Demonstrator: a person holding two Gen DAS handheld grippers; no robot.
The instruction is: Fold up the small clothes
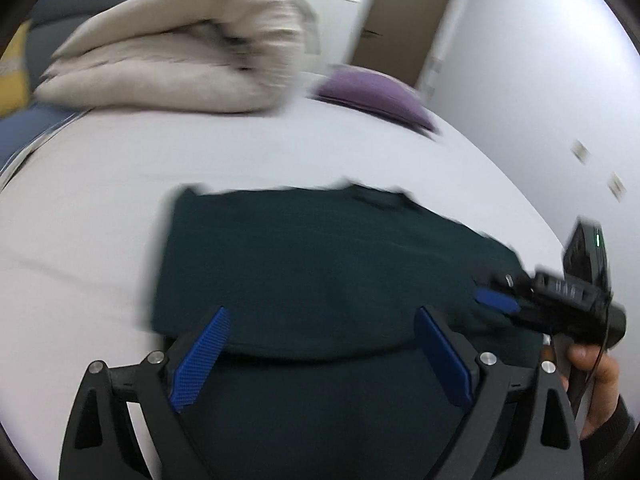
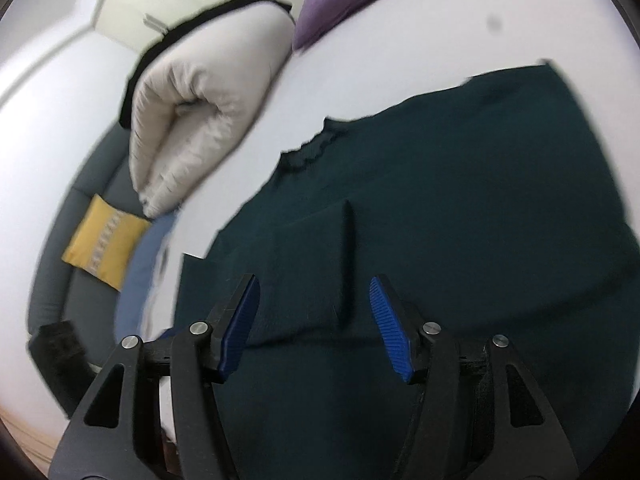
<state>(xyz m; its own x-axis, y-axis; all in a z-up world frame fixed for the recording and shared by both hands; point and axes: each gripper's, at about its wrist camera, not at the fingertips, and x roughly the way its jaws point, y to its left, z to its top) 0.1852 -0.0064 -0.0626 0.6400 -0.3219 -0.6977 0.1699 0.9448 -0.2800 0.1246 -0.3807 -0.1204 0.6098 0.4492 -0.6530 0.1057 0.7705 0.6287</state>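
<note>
A dark green garment (image 1: 320, 264) lies spread on the white bed (image 1: 100, 184), its near edge folded over. My left gripper (image 1: 322, 322) is open just above its near part, holding nothing. My right gripper (image 1: 496, 300) shows at the right in the left wrist view, over the garment's right edge, held by a hand. In the right wrist view the garment (image 2: 440, 200) fills the middle, with a ribbed collar at its far edge and an upright crease between the fingers. My right gripper (image 2: 314, 296) is open and empty above it.
A folded beige duvet (image 1: 180, 52) lies at the far left of the bed, a purple cushion (image 1: 376, 92) at the far right. A grey sofa (image 2: 60, 272) with a yellow cushion (image 2: 104, 242) stands beside the bed. A brown door (image 1: 404, 16) is behind.
</note>
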